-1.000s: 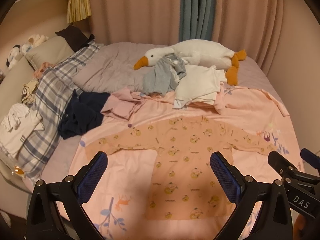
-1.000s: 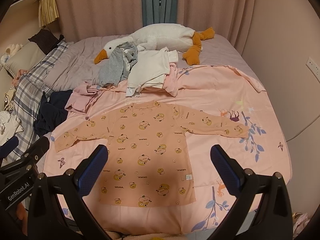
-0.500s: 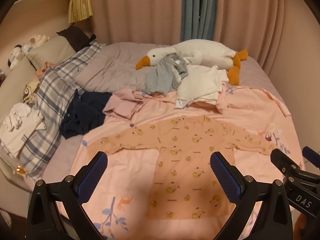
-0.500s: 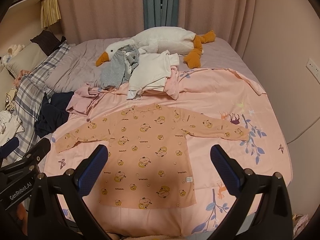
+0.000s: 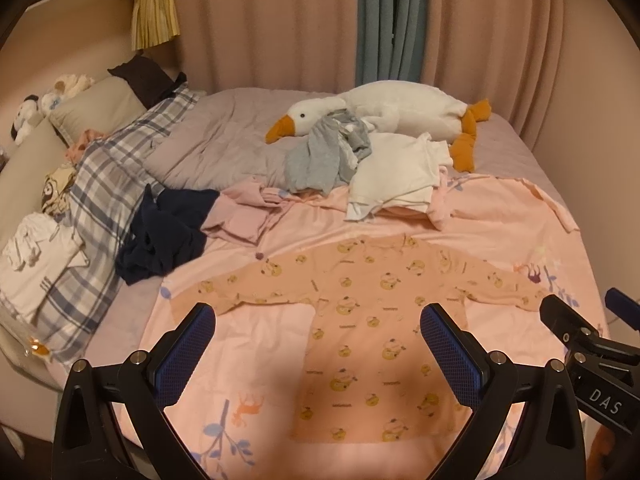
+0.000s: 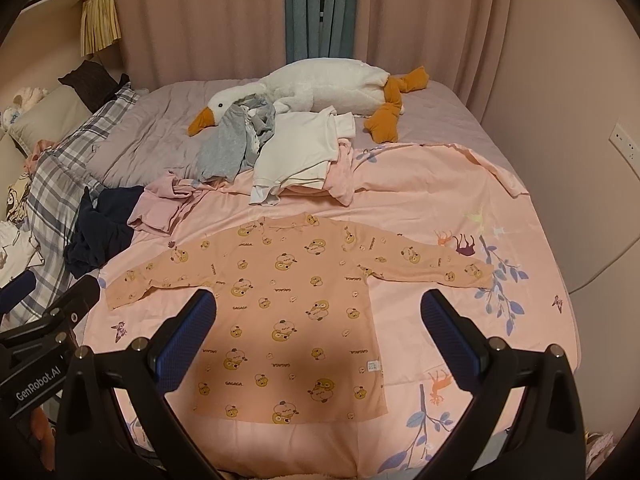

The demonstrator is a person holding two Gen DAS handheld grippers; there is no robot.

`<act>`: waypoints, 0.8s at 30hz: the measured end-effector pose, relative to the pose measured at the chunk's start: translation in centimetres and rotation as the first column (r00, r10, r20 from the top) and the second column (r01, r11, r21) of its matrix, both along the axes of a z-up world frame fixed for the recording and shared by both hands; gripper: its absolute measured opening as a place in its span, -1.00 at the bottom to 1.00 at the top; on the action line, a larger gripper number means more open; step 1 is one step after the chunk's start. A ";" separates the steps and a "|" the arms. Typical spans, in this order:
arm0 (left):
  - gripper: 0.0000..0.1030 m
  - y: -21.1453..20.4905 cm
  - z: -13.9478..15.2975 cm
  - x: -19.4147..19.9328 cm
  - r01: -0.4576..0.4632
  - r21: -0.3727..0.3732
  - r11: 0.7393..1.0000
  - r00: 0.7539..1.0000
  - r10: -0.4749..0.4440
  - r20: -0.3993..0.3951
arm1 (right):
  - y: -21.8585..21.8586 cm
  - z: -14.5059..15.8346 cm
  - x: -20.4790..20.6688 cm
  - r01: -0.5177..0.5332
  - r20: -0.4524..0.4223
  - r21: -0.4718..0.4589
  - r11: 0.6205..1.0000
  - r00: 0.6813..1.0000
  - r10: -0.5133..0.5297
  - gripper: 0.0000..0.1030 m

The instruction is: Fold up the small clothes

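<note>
**Shirt laid flat, both tools raised and empty**

We hold the left gripper (image 5: 318,346) and the right gripper (image 6: 318,334) above the near edge of the bed; on each the blue pads stand wide apart with nothing between them. The orange printed shirt (image 6: 288,312) lies flat on the pink sheet (image 6: 440,208), sleeves spread left and right, hem nearest us. An unfolded heap sits beyond it: grey garment (image 6: 228,148), white top (image 6: 296,152), pink garment (image 6: 160,208) and navy garment (image 6: 100,232), with the goose plush (image 6: 312,88) at the far side.

Risks, as we judge them: the shirt and sheet are close in colour and both thin, so a pinch at a sleeve cuff could catch the sheet too and drag it into the fold. The left sleeve lies just beside the pink garment, so a sweep there could snag it.

Against half a second ago: the shirt has not shifted; it sits slightly lower in both views, so we have both tools lifted or tilted a little.
</note>
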State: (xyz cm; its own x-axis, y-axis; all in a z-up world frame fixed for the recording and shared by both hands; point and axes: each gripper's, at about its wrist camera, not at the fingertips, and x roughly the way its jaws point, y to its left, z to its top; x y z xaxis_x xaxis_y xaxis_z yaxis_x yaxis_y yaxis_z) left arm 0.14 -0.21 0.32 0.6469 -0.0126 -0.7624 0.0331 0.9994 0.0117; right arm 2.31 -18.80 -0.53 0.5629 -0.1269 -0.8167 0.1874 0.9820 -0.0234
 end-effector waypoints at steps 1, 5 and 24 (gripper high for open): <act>0.98 0.0 0.0 0.0 -0.001 -0.001 1.000 1.000 0.001 0.001 | 0.1 0.0 -0.1 0.001 0.000 0.000 1.000 1.000 -0.001 0.99; 0.98 -0.1 0.0 0.0 0.000 0.001 1.000 1.000 0.000 0.000 | 0.1 0.0 -0.1 0.000 -0.002 0.004 1.000 1.000 0.000 0.99; 0.98 -0.3 -0.3 -0.3 0.006 0.004 1.000 1.000 -0.006 -0.009 | -0.3 -0.2 -0.7 0.017 0.001 -0.006 1.000 1.000 -0.017 0.99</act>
